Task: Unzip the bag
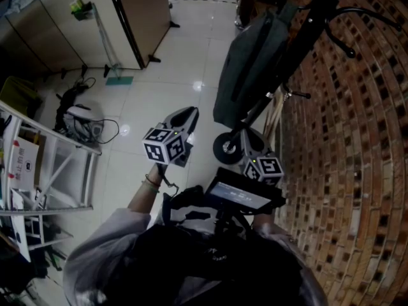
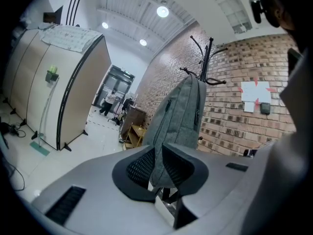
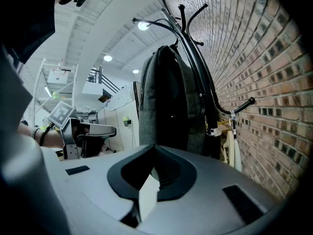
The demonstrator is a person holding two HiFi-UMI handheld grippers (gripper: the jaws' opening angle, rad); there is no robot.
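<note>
A grey backpack (image 1: 252, 69) hangs upright from a black coat stand (image 1: 306, 37) by the brick wall. In the left gripper view the backpack (image 2: 178, 121) shows a dark closed zipper line (image 2: 164, 115) down its side. My left gripper (image 1: 190, 112) is held short of the bag, its jaws a narrow gap apart (image 2: 159, 153) with nothing between them. My right gripper (image 1: 247, 144) sits lower, near the stand's round base (image 1: 227, 148). Its jaws meet at the tip (image 3: 155, 148), empty, and point at the bag (image 3: 168, 102). Neither gripper touches the bag.
The brick wall (image 1: 357, 139) runs along the right. A metal rack (image 1: 44, 171) stands at the left, with a device and cables (image 1: 80, 123) on the tiled floor beside it. A partition panel (image 1: 137, 18) stands behind. A wooden shelf (image 2: 132, 133) sits beyond the bag.
</note>
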